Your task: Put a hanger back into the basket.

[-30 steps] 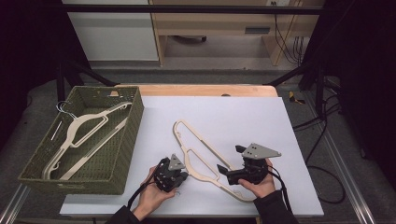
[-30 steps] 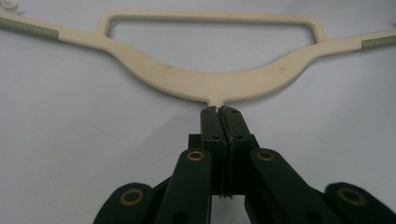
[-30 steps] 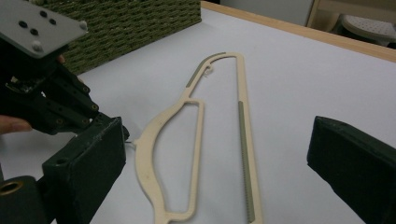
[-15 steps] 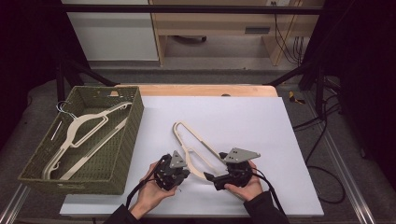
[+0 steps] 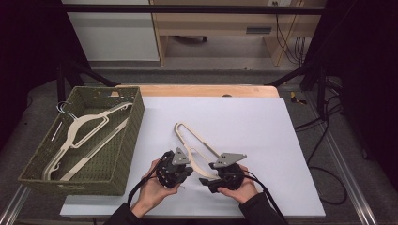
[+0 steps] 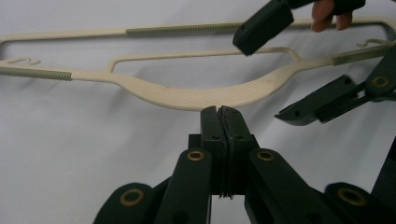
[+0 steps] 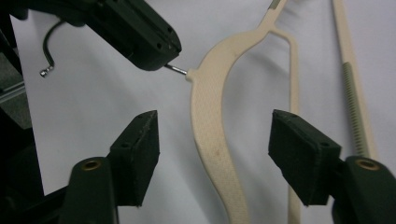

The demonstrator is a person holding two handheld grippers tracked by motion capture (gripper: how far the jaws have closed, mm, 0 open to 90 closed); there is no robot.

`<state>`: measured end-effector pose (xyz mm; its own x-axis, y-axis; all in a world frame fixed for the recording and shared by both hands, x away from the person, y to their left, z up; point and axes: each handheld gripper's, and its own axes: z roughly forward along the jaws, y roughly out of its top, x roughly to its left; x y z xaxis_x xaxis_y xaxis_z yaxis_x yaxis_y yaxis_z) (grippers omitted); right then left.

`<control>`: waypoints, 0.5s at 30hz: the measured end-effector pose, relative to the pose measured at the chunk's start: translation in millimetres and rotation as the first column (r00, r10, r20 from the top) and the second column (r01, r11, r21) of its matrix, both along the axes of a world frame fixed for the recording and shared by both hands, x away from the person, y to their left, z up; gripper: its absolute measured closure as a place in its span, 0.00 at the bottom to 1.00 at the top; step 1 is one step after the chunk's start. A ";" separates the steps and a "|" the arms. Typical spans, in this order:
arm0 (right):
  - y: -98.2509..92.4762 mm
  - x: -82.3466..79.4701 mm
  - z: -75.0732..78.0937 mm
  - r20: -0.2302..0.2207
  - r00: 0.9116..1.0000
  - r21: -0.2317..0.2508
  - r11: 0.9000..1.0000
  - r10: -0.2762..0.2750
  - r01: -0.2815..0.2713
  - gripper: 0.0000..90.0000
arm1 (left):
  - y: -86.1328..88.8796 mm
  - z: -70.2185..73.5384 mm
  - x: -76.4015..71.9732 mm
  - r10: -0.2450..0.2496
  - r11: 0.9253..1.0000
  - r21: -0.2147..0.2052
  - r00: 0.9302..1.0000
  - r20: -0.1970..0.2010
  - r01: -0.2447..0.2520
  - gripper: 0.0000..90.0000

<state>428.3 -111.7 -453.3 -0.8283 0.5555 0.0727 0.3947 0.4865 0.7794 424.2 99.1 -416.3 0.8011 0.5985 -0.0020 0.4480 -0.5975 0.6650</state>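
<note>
High view: basket (image 5: 123,154) with hangers (image 5: 84,136) left of hanger (image 5: 197,149).

a green woven rectangular basket (image 5: 124,154) sits at the left edge of the white counter (image 5: 263,122). inside it lies a cream plastic hanger (image 5: 82,133), tilted along the basket's length.

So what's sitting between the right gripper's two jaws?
The hanger's cream shoulder, untouched by the closing right gripper, as its own view shows.
</note>
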 end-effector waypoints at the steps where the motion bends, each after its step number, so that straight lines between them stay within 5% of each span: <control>1: 1.1 0.2 -1.0 -0.013 1.000 -0.009 1.000 0.003 -0.003 0.43 | -0.1 0.1 0.0 -0.001 1.000 0.000 1.000 0.000 0.001 0.99; 9: 7.7 2.4 -8.0 -0.055 0.998 -0.065 0.997 0.028 -0.031 0.65 | 0.9 0.3 0.5 0.000 1.000 -0.011 1.000 0.002 0.000 0.99; 15: 5.1 3.6 -7.1 -0.024 0.999 -0.072 0.997 0.027 -0.028 0.77 | 2.8 0.9 0.7 -0.010 1.000 -0.027 1.000 -0.003 0.010 0.98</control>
<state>432.0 -106.6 -460.4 -0.8419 0.5371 0.0523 0.3980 0.5525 0.7324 424.9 101.9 -415.4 0.8070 0.5902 -0.0206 0.4441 -0.5836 0.6798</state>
